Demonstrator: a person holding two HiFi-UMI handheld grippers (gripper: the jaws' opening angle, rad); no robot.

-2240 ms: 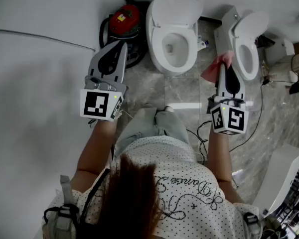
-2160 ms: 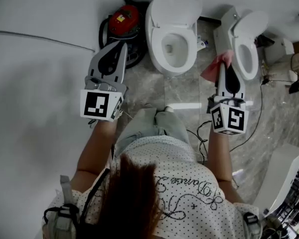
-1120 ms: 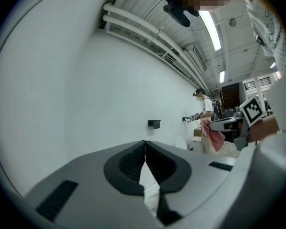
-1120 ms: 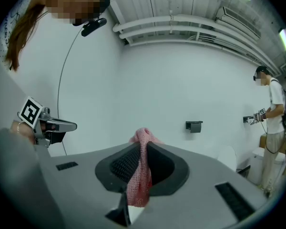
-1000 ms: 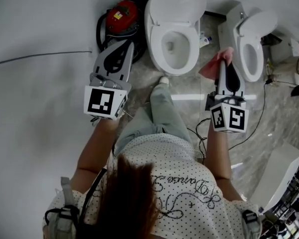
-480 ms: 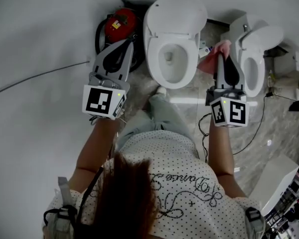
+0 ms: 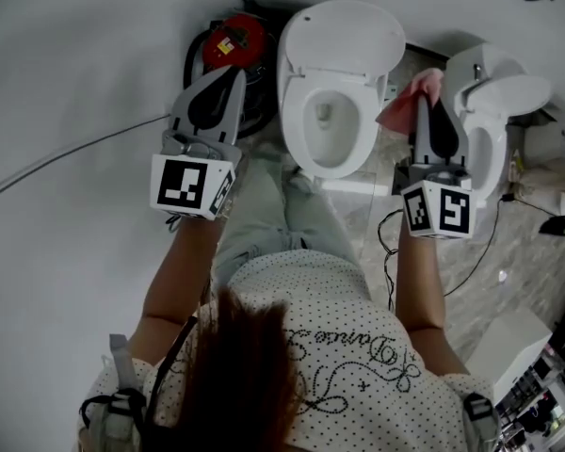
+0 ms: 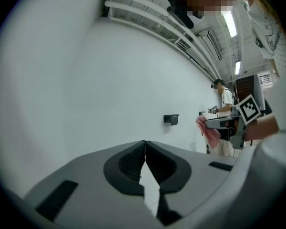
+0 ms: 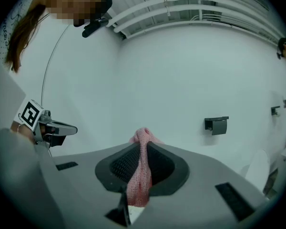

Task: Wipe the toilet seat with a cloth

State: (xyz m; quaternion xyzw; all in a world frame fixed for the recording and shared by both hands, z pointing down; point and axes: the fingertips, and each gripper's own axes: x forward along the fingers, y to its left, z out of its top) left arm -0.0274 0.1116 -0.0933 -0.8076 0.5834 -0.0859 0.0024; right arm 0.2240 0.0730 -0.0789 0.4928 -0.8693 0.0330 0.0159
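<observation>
Grey floor [image 7: 537, 252] was seen under the toilet seat [image 7: 299, 111], just left of the cloth [image 7: 407, 111] clamped in the right gripper [image 7: 424, 97]. On the seat's far side, the left gripper [image 7: 234, 73] was held with fingers closed on nothing.

Head view's pretty dim and greyish, soft shadows. Gripper views are heavy fisheye with black corners; long white ceiling strip lights [image 8: 230, 23] glare overhead.

toilet seat [image 7: 297, 111] bare, reachable frm above; red canister [image 7: 234, 38] l, 2nd toilet [image 7: 508, 92] r.
</observation>
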